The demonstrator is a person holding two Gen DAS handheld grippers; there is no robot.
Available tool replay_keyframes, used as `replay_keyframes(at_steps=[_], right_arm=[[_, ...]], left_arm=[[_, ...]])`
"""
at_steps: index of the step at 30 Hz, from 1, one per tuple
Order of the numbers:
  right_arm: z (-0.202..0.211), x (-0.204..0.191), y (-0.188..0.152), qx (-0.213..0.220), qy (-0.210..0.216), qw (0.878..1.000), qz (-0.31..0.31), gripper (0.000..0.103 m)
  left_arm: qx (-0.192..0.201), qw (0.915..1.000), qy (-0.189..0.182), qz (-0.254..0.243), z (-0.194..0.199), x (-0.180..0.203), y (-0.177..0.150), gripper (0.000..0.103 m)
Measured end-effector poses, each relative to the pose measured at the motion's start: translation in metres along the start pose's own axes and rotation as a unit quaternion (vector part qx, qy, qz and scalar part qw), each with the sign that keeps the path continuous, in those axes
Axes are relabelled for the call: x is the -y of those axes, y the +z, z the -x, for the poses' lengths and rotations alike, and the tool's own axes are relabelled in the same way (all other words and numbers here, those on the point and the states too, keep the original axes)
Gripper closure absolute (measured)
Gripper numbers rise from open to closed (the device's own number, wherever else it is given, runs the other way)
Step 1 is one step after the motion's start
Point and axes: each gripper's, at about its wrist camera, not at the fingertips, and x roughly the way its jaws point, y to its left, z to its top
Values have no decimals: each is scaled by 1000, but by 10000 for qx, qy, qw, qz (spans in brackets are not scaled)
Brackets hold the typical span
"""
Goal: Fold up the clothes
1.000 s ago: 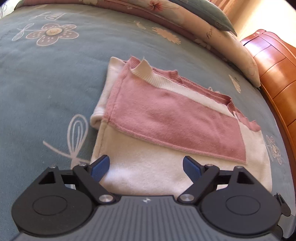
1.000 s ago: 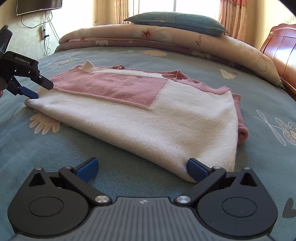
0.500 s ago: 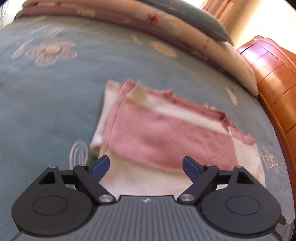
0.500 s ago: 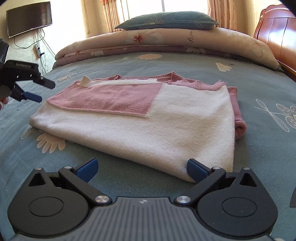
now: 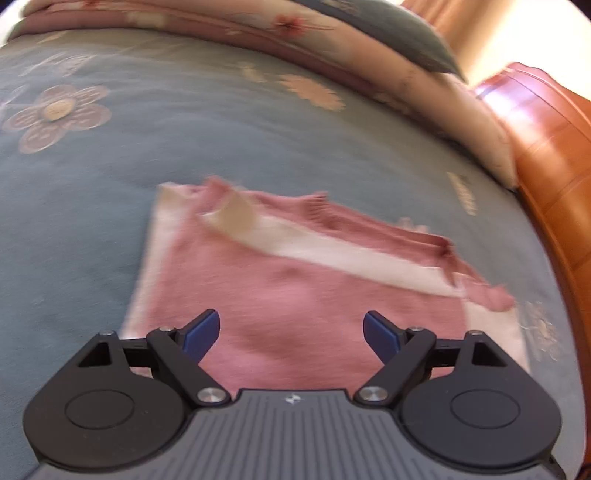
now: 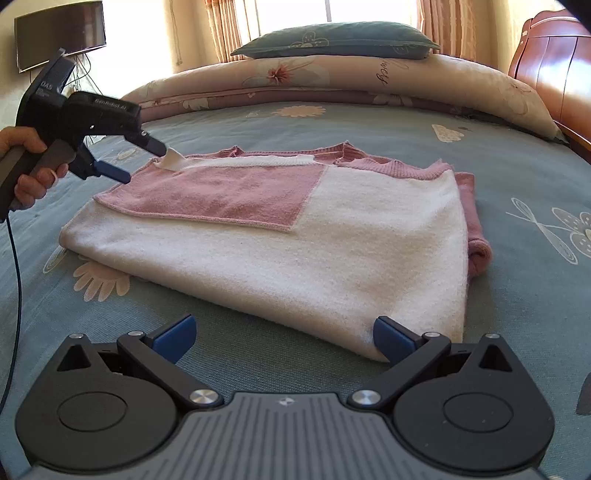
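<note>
Bright window backlight; left wrist view motion-blurred, right sharp, fisheye-bent edges.

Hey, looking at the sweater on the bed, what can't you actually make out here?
- Left wrist view: motion blur smears the sweater, so its knit and edges are unclear.
- Right wrist view: the layers folded under the sweater are hidden by its top panel.
- Right wrist view: whether the left hand-held gripper touches the white tab cannot be told.
</note>
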Motion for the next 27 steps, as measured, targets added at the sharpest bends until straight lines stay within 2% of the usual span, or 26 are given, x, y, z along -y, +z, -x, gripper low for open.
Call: replay_keyframes(at_steps=[2,4,8,11,15,17,20,23,27], right_arm=[[-1,-1,0,-7,-26,10000,58,0],[-1,-3,-1,-15,-51,9999,111,0],[0,-2,0,-30,-49,9999,104,0],[1,-1,1,-41,-44,10000,61,0],[2,-2,1,-65,-60,10000,36,0],[2,-2,2,-75,-66,9999,26,0],[4,-2,2,-89,-73,9999,8,0],[5,-2,3,-102,-79,9999,-9,0],[8,1,5,-90,-58,9999,-110,0]], left_arm=[[-42,9998,25,-195,-10,16,2,18],[-205,9997,-122,-9,-22,19,-1,19],[-298,9993,-238,6,-35,25,-6,19],[-249,9996,-122,44,-32,34,-3,19],[-174,9991,-301,-254,-31,56,-4,17],[-329,9991,35,-267,-42,60,-8,18],[-360,9989,208,-221,-45,66,-10,19],[-355,9988,-197,-275,-36,88,-11,18],[-414,9972,-380,-489,-39,121,-13,18]])
